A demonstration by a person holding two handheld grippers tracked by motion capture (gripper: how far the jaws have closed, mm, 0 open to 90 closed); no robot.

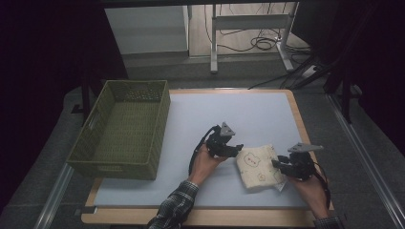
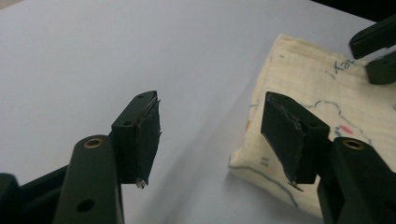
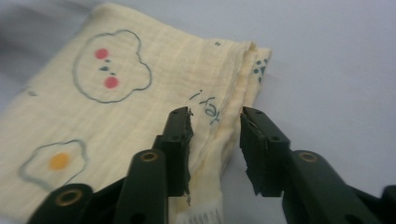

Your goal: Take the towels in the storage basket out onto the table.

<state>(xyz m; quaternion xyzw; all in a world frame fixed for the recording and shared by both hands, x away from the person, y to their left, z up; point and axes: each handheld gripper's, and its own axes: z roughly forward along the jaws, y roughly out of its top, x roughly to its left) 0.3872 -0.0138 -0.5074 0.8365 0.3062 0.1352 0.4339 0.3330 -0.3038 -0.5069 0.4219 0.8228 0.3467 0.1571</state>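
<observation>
The grey table mat (image 1: 229,119) carries everything here, and the folded cloth serves as the landmark. The green woven basket (image 1: 119,129) stands well apart from the cloth, toward the table's left edge, empty as far as the high view shows. The folded cloth (image 1: 260,167) itself, pale yellow with a bear face and a fried-egg print, lies flat on the mat near the person's side, right of centre. It is roughly square with a slightly longer run, and that long axis is skewed to the table edge, running from the near left toward the far right; its layered, stitched edge faces the right hand.

The left gripper (image 2: 210,135) hovers just beside the cloth's left edge, jaws apart with nothing between them. The right gripper (image 3: 215,140) stands over the cloth's right, layered edge, jaws a narrow gap apart straddling the fold ridge; the pads do not visibly press the fabric, so I read it as not yet clamped.

The likely risk, as I judge it: if the right jaws close on the top layer alone, lifting would peel the fold open. A one-sided pull would also drag the cloth askew across the smooth mat.
</observation>
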